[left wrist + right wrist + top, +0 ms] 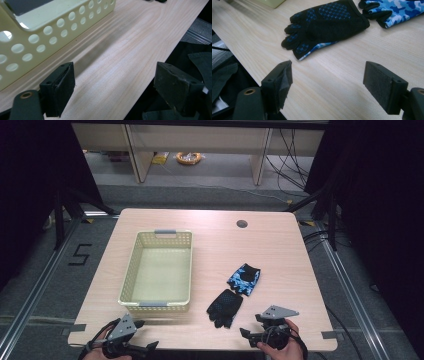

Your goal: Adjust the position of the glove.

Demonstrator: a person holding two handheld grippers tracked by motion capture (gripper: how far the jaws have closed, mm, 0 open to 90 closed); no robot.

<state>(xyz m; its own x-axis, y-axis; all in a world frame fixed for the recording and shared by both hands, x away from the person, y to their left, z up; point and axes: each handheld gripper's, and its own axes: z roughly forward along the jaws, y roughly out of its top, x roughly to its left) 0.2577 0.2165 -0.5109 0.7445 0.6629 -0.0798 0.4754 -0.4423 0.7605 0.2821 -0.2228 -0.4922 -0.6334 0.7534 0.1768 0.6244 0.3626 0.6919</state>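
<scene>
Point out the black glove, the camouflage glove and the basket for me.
black glove [225,305]: high view, palm.
camouflage glove [244,279]: high view, middle of the back.
basket [156,307]: high view, near wall.

Open tool [327,86] (empty) faces black glove [325,23], beside camouflage glove [392,11].

Light wood table [280,245] with a cream perforated basket [134,270] sitting on it. Two gloves lie alongside: a black glove [225,306] and a blue camo glove [245,279].

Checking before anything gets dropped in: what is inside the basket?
The basket looks empty in the high view: its bare floor shows. The strip just behind its near wall is hidden. Both gloves lie outside on the table.
</scene>
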